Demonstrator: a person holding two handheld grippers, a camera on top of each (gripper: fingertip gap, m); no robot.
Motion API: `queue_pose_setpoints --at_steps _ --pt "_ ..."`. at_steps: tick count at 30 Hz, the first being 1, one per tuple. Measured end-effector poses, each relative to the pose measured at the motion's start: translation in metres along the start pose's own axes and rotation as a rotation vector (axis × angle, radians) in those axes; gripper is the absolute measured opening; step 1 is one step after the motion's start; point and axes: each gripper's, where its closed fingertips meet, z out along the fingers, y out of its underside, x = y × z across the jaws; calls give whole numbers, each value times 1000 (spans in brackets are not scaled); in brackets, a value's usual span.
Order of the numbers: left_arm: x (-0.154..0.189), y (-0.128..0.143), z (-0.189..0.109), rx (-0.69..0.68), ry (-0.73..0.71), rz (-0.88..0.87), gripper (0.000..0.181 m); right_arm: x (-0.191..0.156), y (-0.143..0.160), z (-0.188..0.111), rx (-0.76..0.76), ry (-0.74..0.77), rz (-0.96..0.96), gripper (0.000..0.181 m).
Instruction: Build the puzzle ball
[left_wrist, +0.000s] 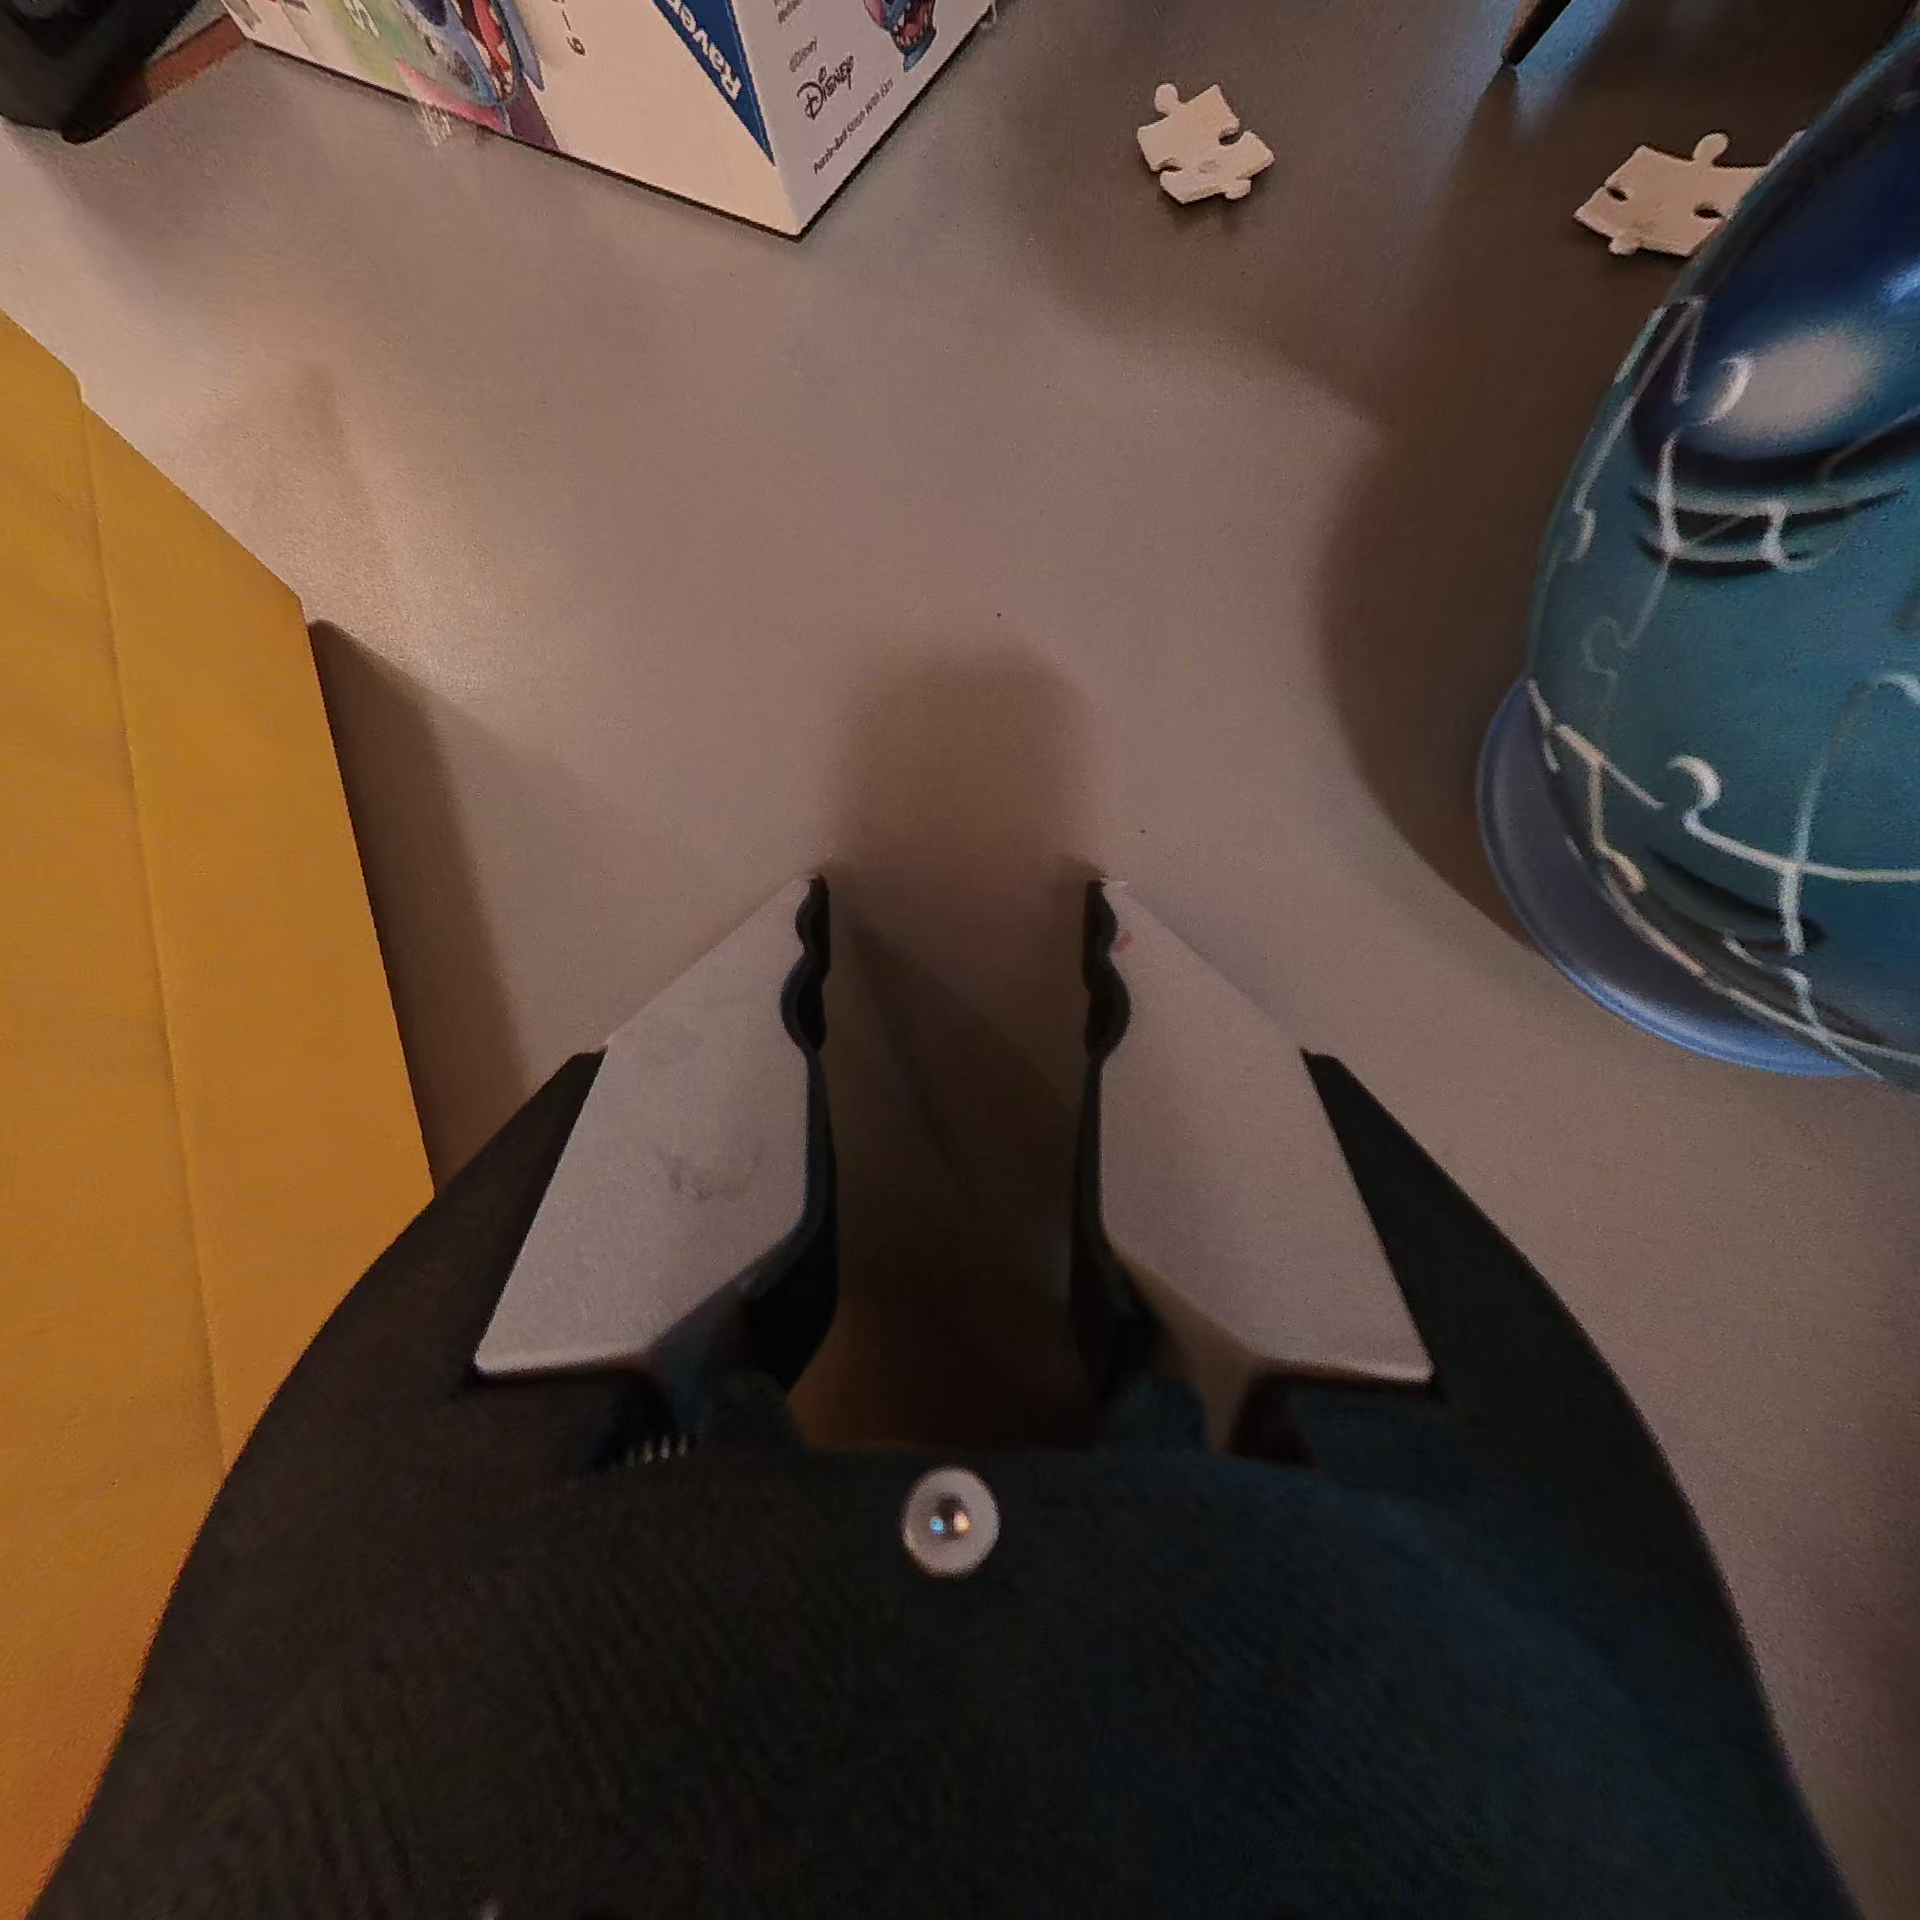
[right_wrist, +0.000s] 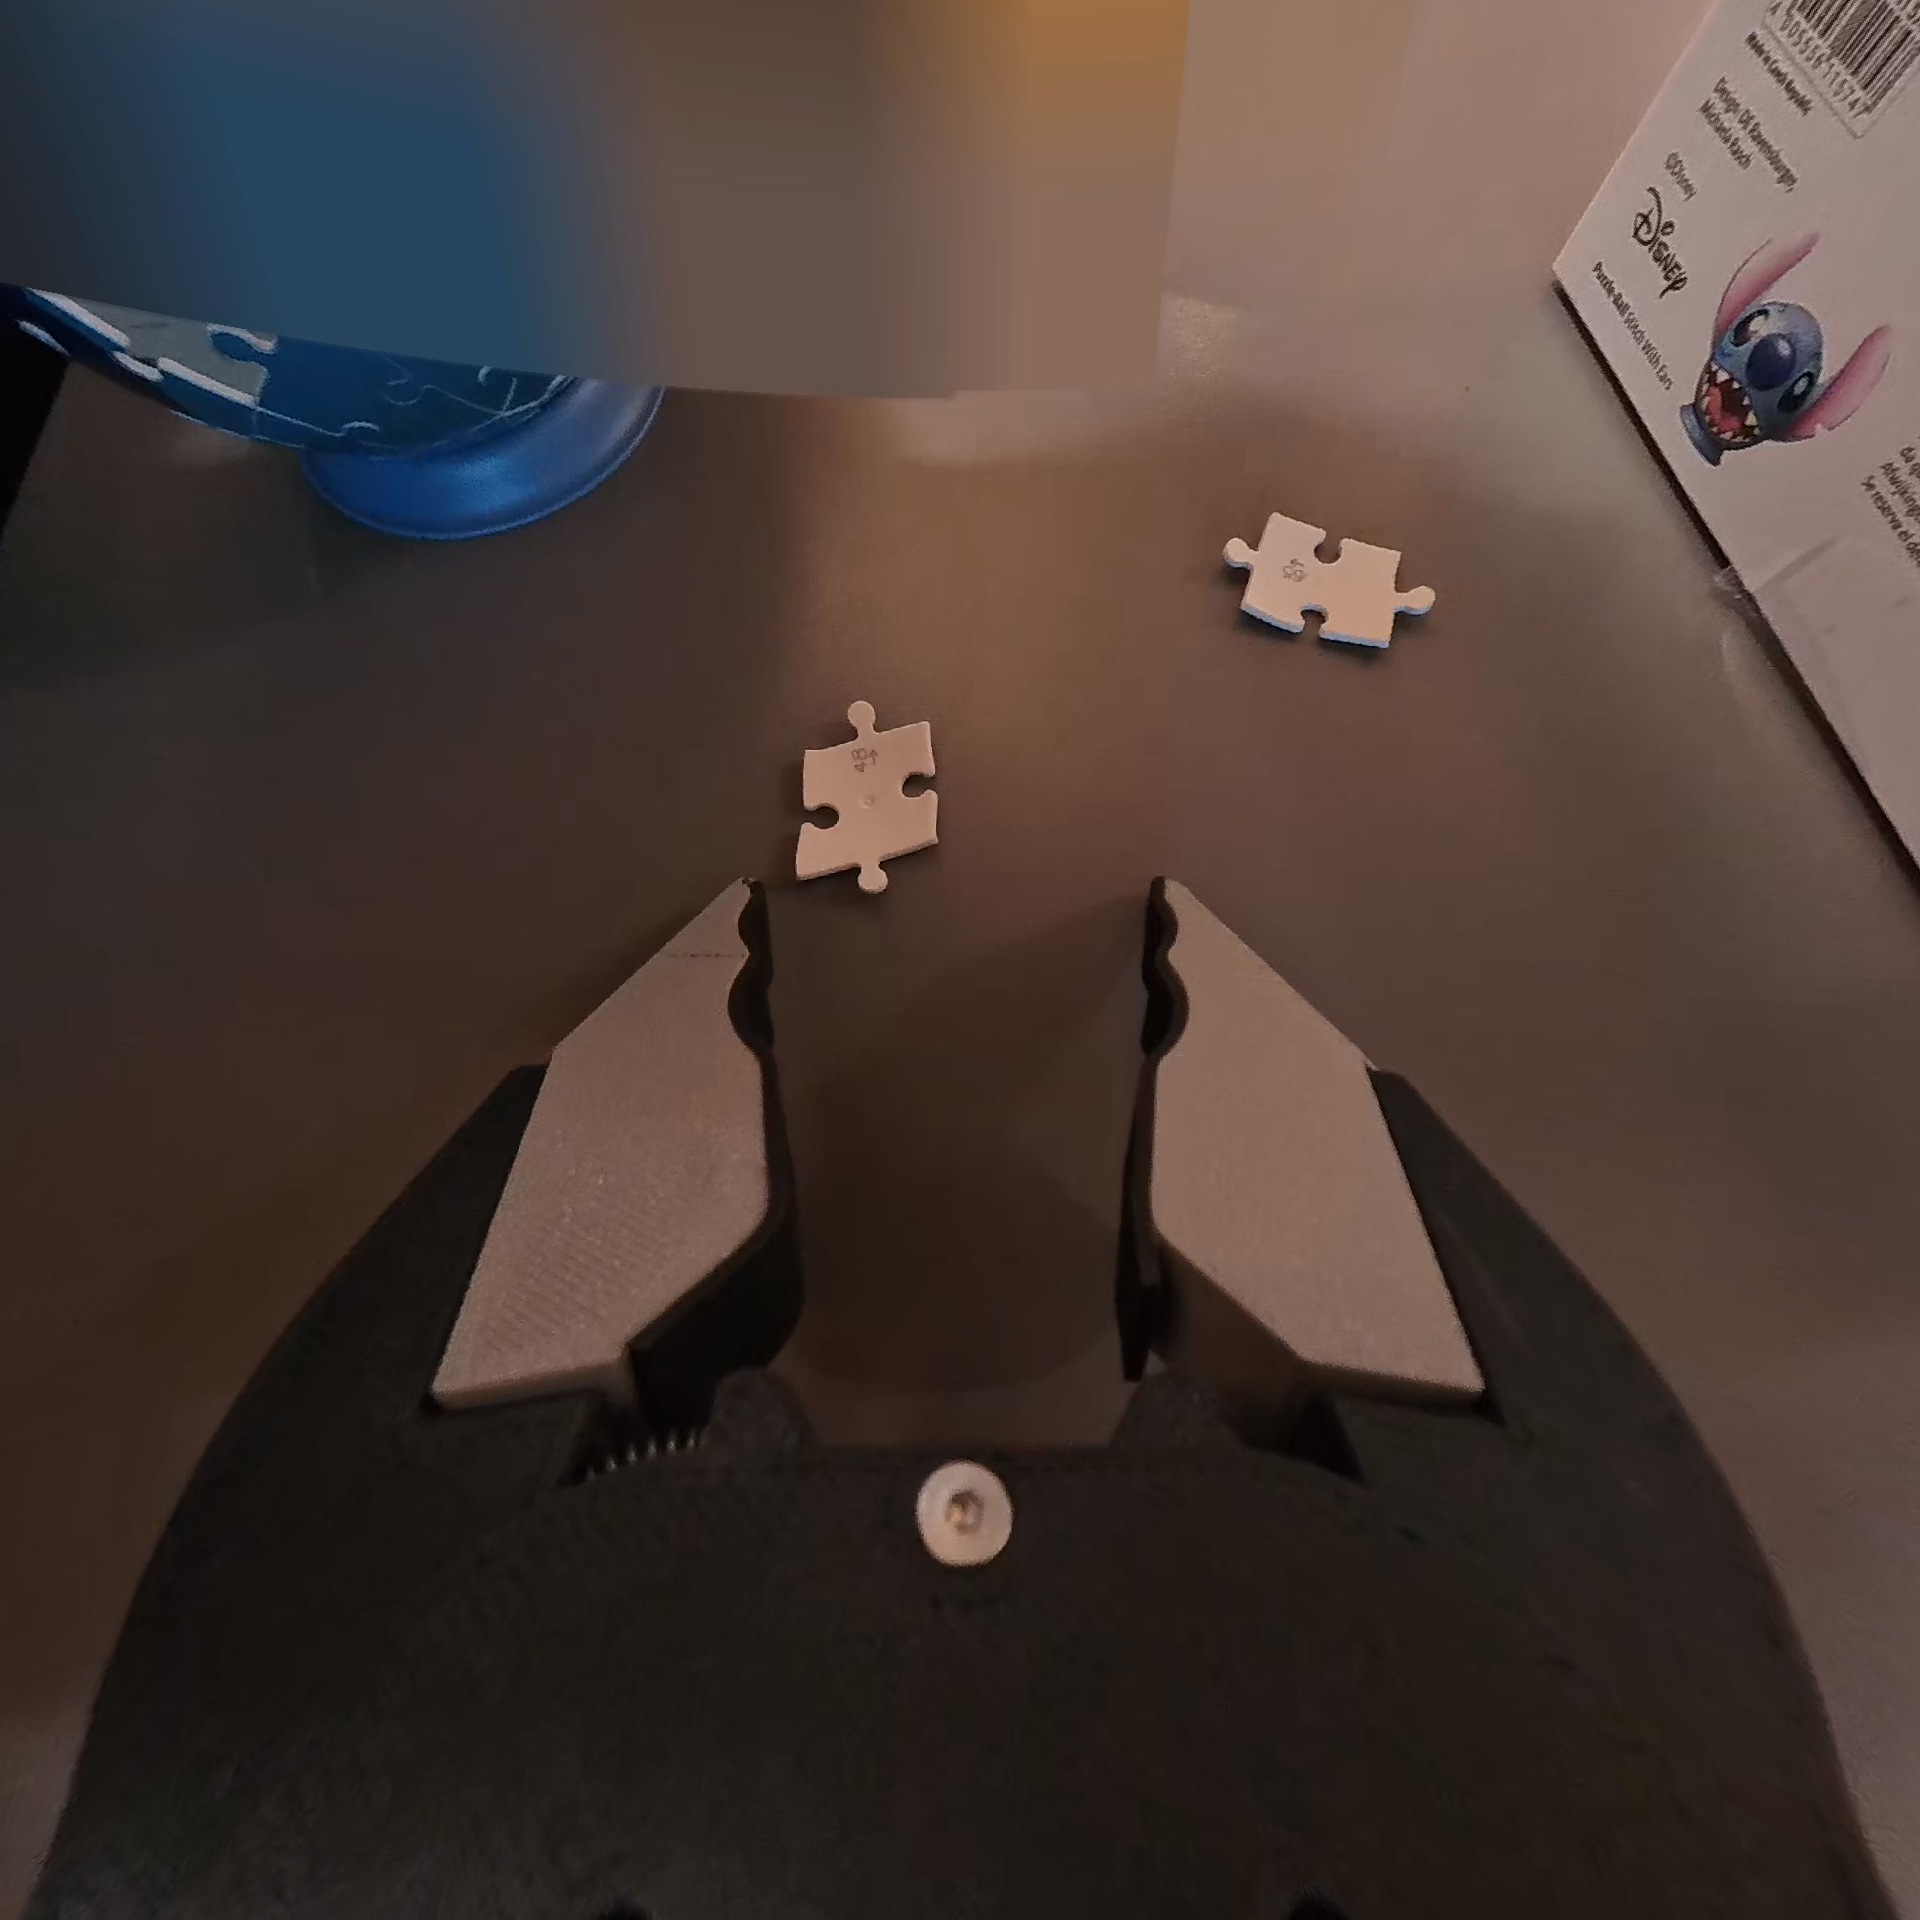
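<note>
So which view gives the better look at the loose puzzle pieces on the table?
The right wrist view: both loose puzzle pieces lie white side up just past the open jaws, whole and sharp. In the left wrist view they sit small near the top edge, and the puzzle ball cuts off part of one.

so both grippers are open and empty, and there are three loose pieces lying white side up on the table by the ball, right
Not quite: there are two loose pieces, not three. The right wrist view shows the near piece and the far piece, both white side up on the table by the ball. The left gripper and right gripper are indeed open and empty.
</note>
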Motion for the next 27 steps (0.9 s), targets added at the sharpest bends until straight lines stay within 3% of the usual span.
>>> queue_pose_setpoints --at_steps 17,27 --pt "-5 1 1 -6 -9 -33 44 4 0 3 -15 48 -46 65" --pt "-12 2 1 -15 -33 -93 55 11 3 1 -20 96 0 77"
